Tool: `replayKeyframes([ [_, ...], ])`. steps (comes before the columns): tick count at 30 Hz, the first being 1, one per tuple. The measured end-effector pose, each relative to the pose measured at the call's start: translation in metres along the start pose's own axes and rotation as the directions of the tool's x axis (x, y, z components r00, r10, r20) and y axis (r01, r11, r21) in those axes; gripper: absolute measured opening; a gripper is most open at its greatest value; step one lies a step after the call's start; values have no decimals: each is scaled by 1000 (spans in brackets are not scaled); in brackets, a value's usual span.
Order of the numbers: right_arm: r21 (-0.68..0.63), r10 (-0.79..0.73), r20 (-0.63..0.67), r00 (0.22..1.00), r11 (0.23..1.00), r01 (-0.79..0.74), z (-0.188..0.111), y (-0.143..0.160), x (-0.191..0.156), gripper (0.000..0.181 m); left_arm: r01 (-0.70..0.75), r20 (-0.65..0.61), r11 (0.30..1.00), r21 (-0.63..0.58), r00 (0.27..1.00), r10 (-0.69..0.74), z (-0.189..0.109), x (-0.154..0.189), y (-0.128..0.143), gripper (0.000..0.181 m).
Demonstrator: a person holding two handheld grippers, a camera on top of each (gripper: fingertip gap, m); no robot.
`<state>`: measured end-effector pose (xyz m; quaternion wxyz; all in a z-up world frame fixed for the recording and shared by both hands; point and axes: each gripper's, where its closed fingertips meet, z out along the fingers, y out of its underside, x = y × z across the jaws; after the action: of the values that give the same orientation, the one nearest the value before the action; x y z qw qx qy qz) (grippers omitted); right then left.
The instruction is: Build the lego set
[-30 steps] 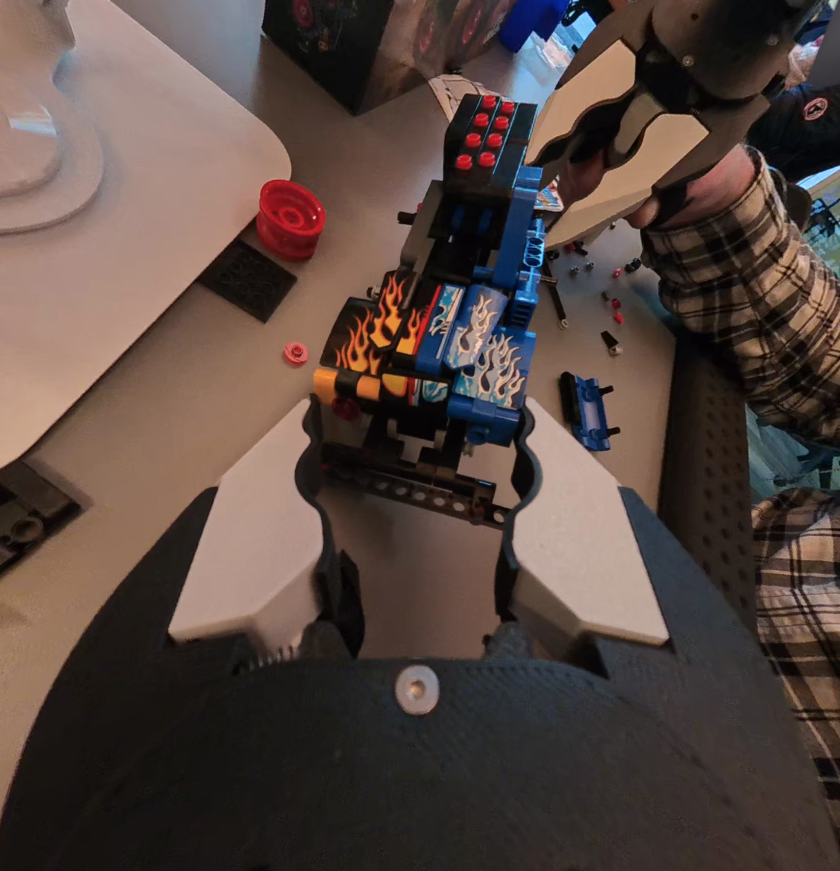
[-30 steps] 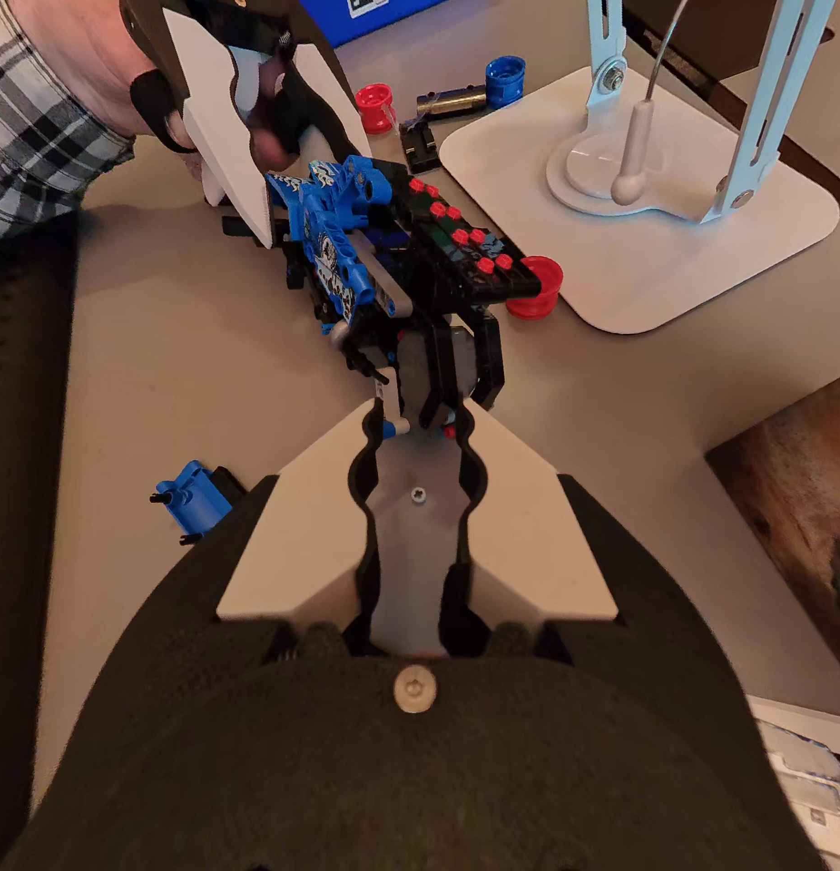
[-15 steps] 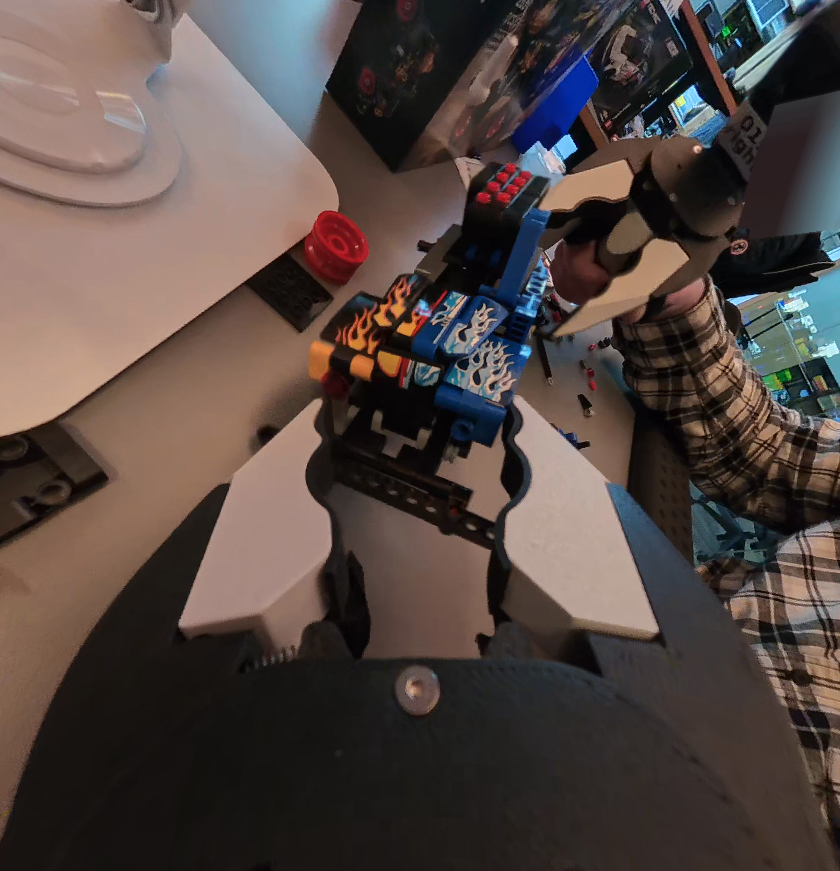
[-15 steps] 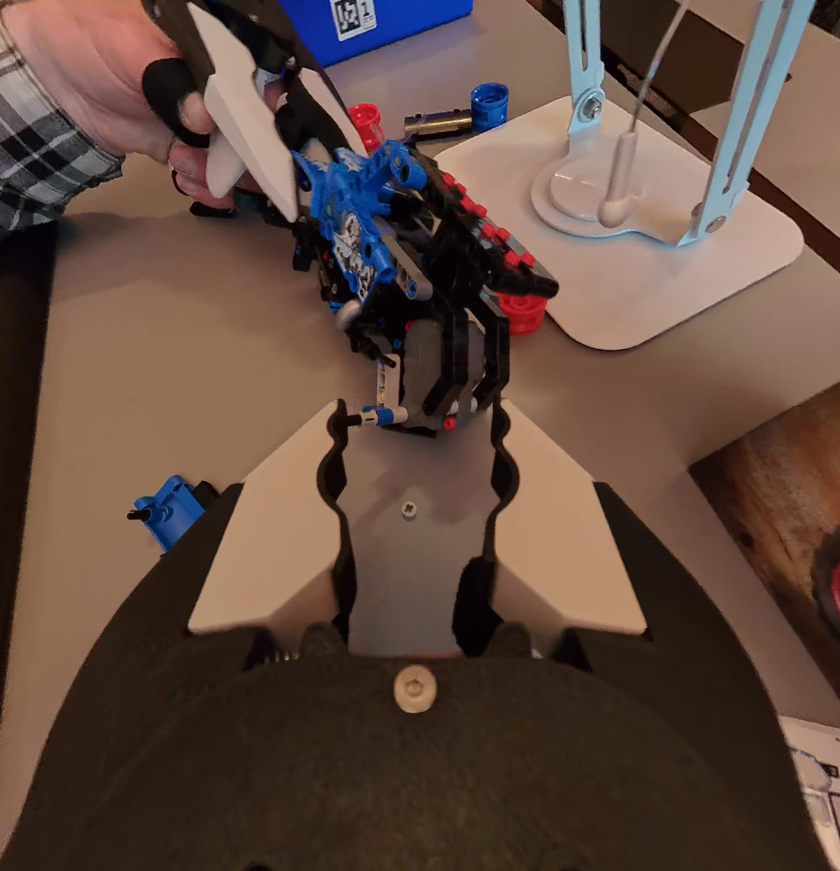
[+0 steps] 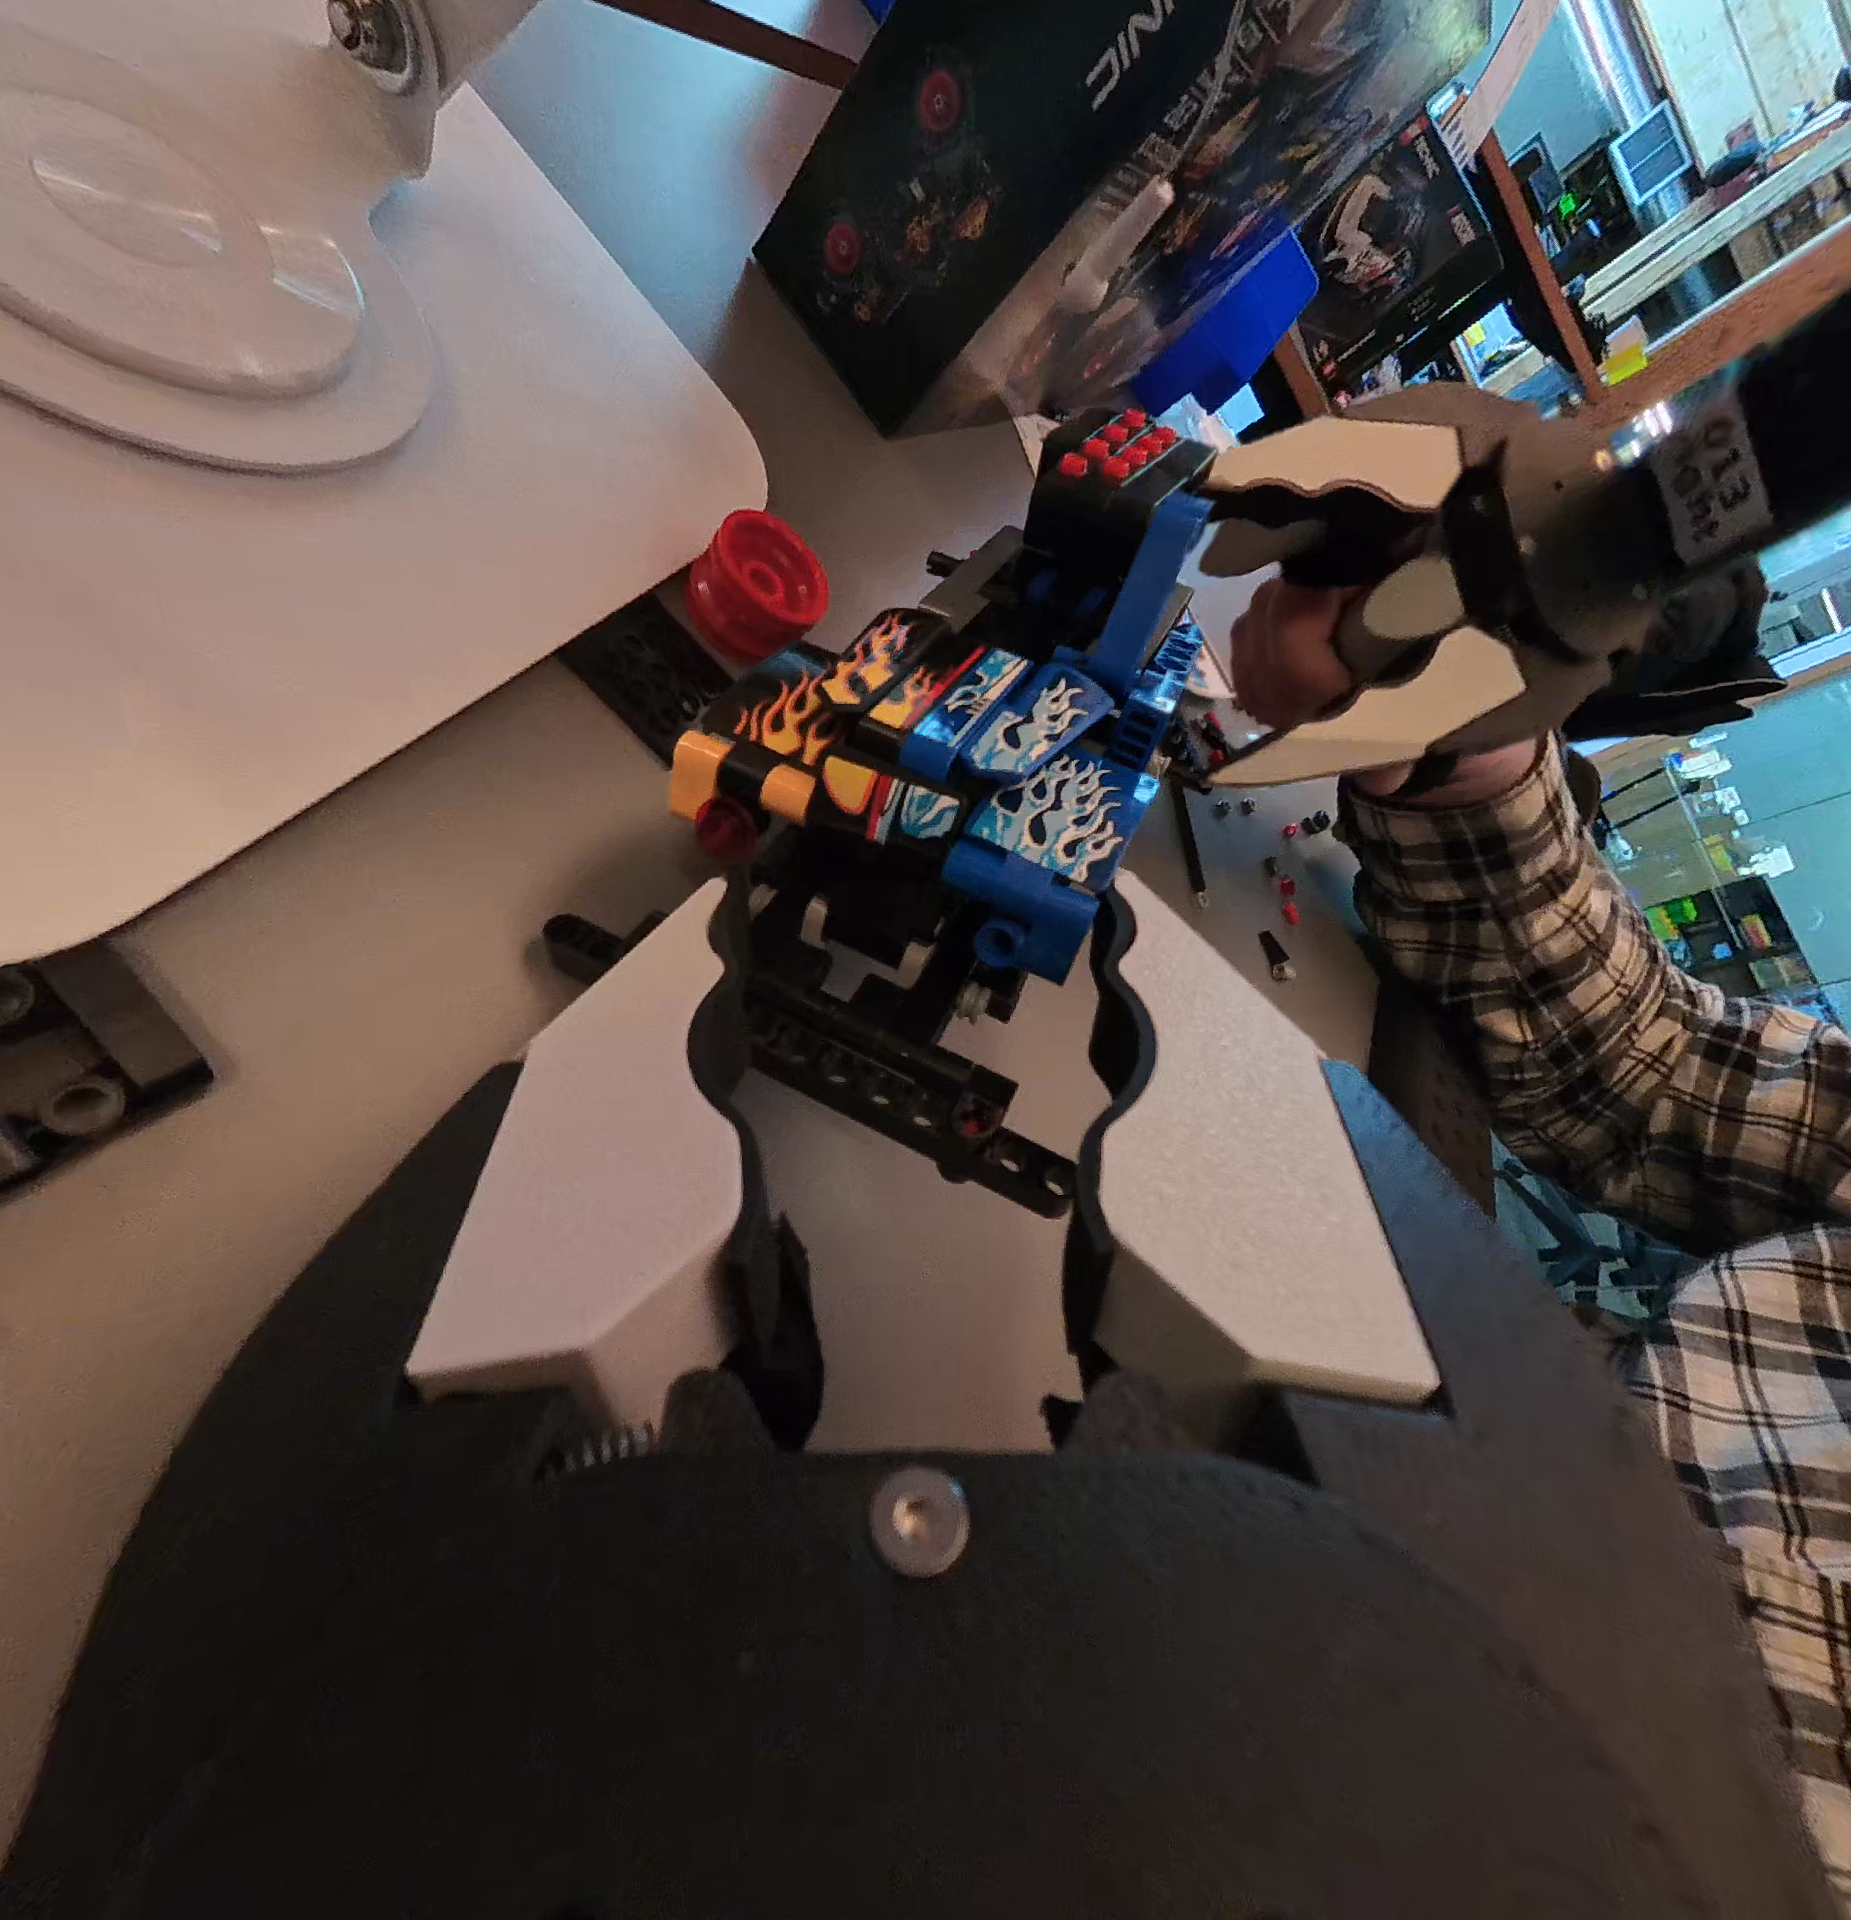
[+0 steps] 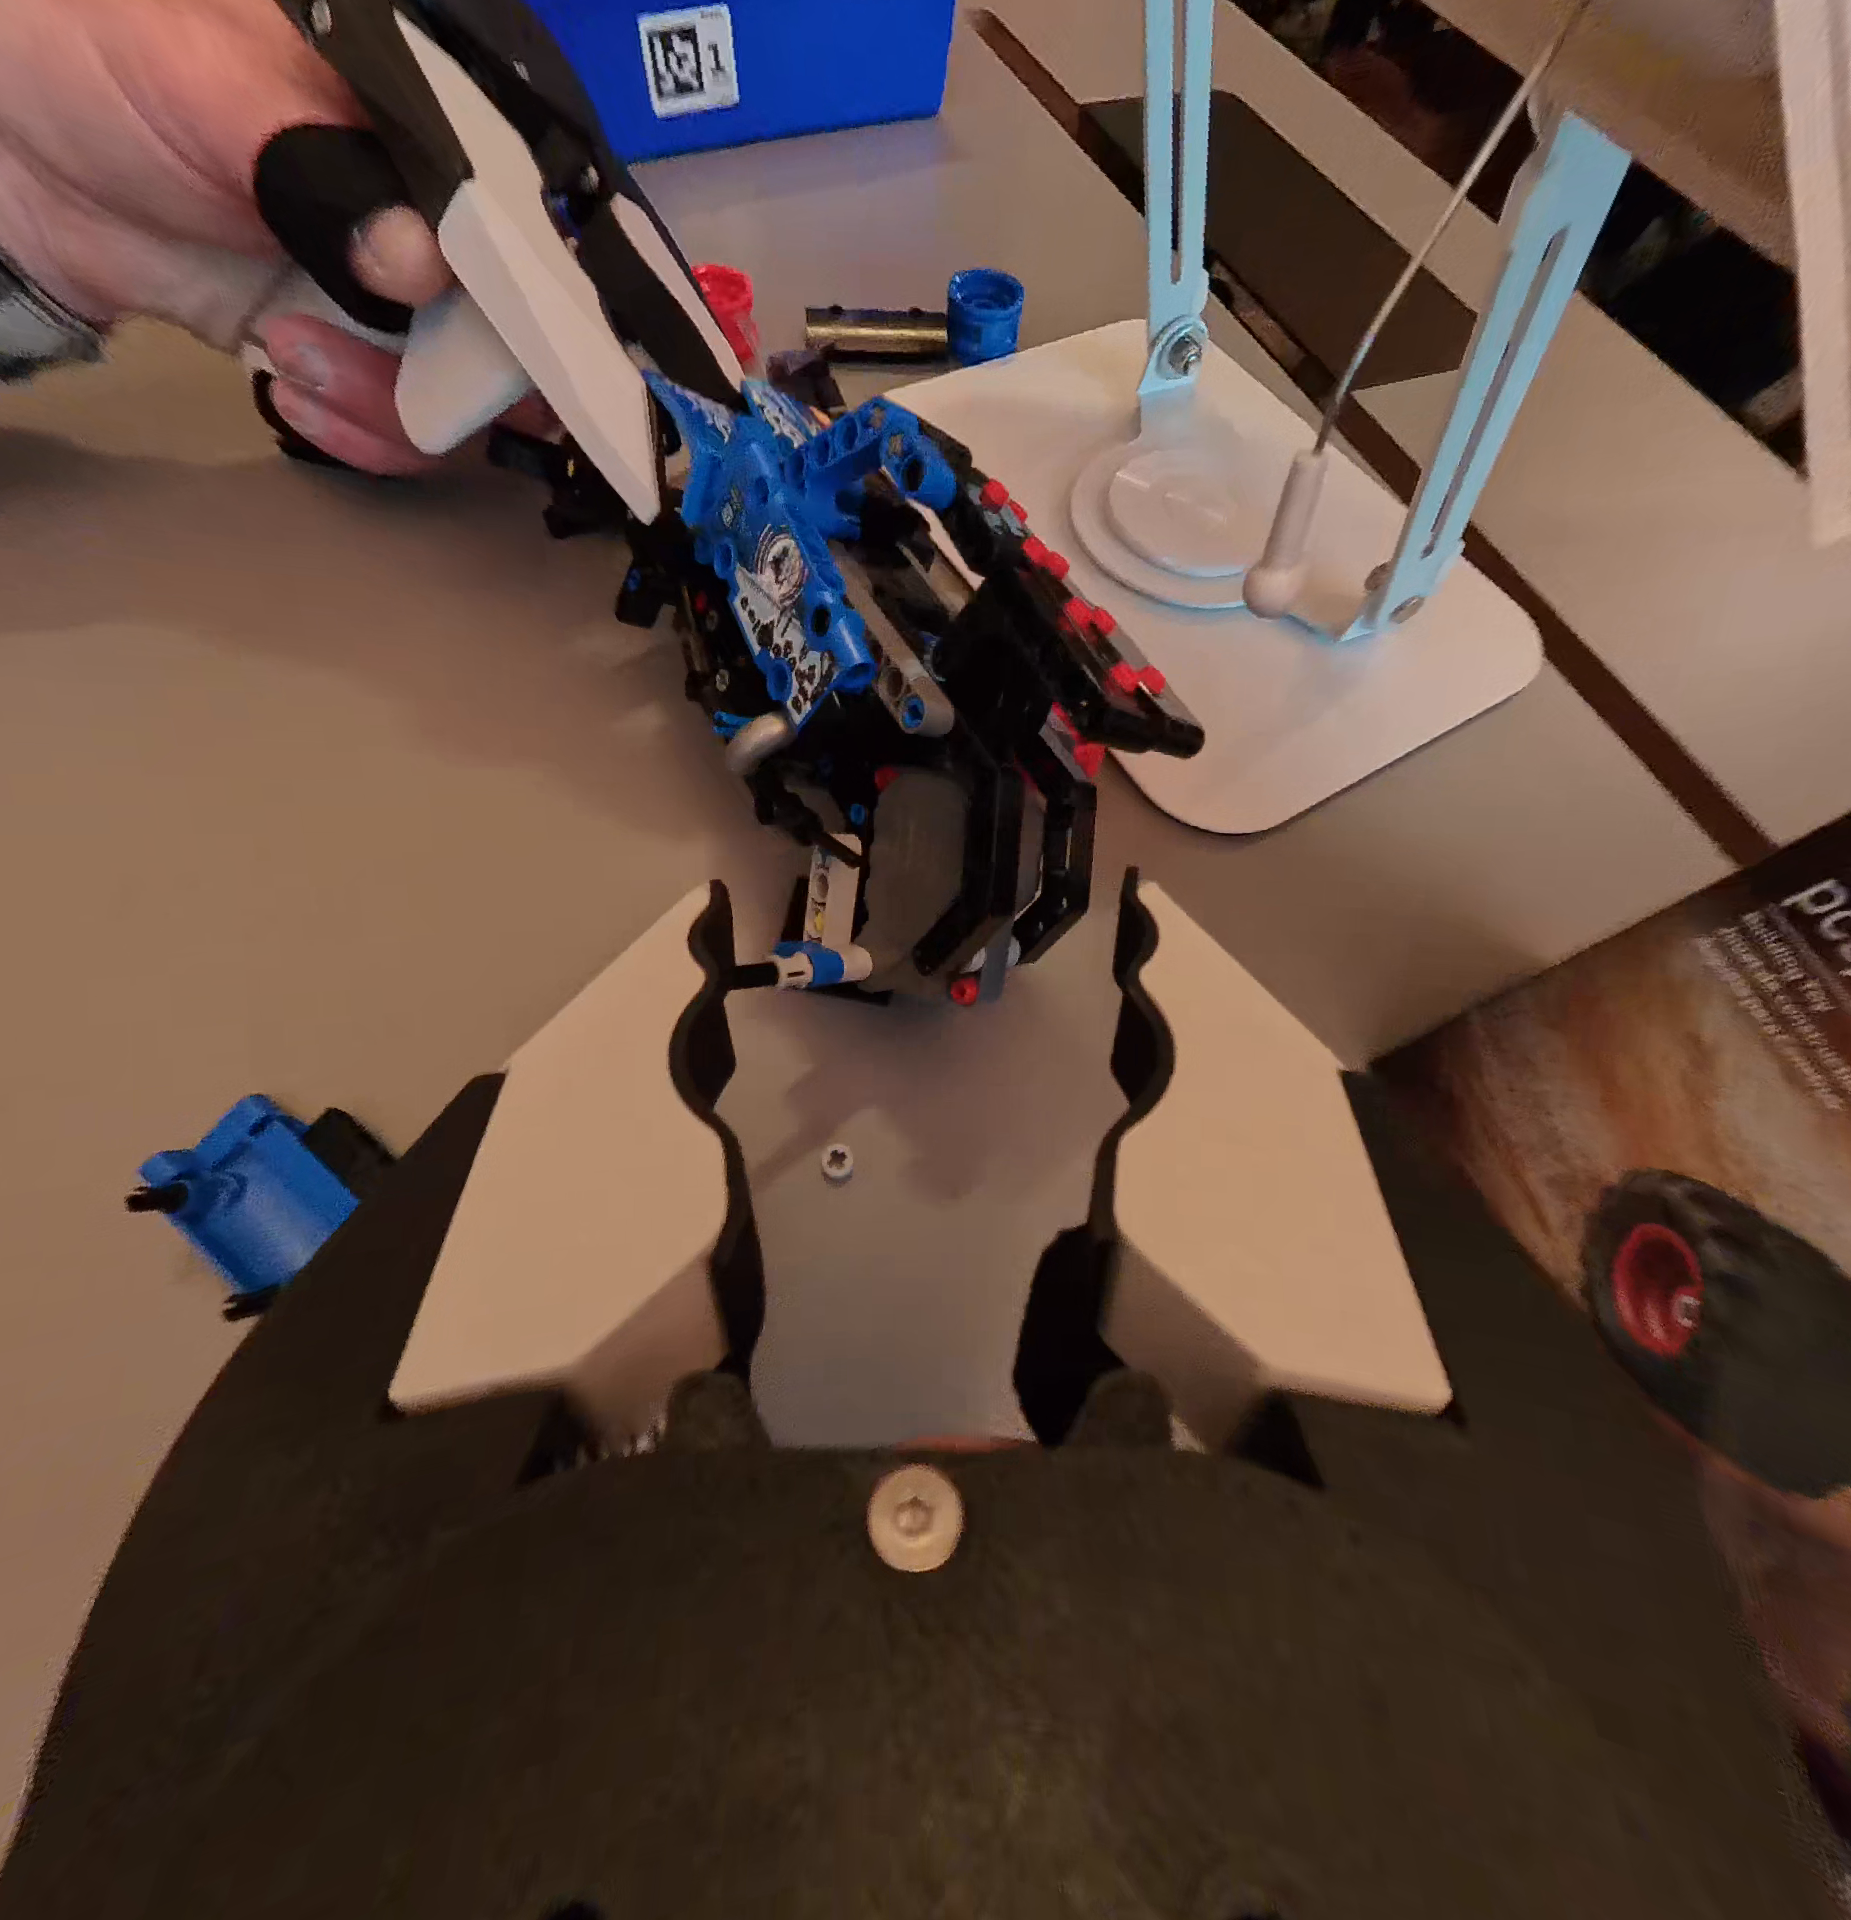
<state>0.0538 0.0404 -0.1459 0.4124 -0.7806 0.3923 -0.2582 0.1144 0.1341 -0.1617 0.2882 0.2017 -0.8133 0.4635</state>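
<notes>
**Half-built truck held at one end, other claw standing off**

Left claw (image 5: 916, 997): fingers clamped on the black beam frame at the near end of the lego truck (image 5: 931, 748), which tilts up off the bench (image 5: 401, 935). Right claw (image 6: 921, 935): jaws spread wide, nothing between them, sitting just short of the truck's grey rear block; contact there looks absent, though the angle is poor.

Truck reads as light and stiff, but press-fit. The flame panels and the red-studded roof could pop off under a squeeze. Judgement: grip the beam frame or grey block, not the panels.

Loose on the bench: a red wheel hub (image 5: 760, 587) far left, a blue piece (image 6: 251, 1195) near left of the right claw, and a small grey bush (image 6: 838, 1164).
</notes>
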Motion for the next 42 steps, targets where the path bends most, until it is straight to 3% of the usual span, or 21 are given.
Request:
replayKeyframes([
  [3,-26,-148,-110,983,989,146,0,-7,-1,71,19,-3,1000,11,1000,-19,1,0,-2,63],
  [8,-34,-314,-175,933,949,313,8,-23,-17,64,40,-14,999,23,999,-40,3,1,-4,63],
  [11,-12,-385,-203,900,920,391,15,-32,-25,44,35,-14,999,9,999,-35,6,4,-2,63],
  [15,-42,-405,-251,879,912,408,23,-33,-16,26,24,-11,1000,-8,1000,-24,10,8,1,64],
  [23,-39,-401,-241,884,914,404,21,-31,-11,25,4,-44,1000,0,999,-4,8,17,-1,66],
  [29,-14,-322,-184,929,946,325,18,-30,-9,25,-219,45,976,23,975,217,-1,32,-10,72],
  [32,-8,-294,-163,942,955,297,16,-30,-9,25,-459,225,886,-71,858,463,0,25,-10,82],
  [34,-6,-279,-146,949,960,281,14,-30,-9,25,-613,318,775,-155,712,626,1,19,-11,84],
  [36,-6,-275,-132,952,961,276,13,-30,-9,25,-705,362,671,-231,578,732,5,16,-12,88],
  [38,-6,-267,-120,956,963,269,12,-30,-9,25,-754,355,593,-283,492,795,12,17,-9,90],
  [42,-13,-268,-117,956,963,269,11,-29,-9,25,-769,317,549,-328,458,830,26,12,0,77],
])
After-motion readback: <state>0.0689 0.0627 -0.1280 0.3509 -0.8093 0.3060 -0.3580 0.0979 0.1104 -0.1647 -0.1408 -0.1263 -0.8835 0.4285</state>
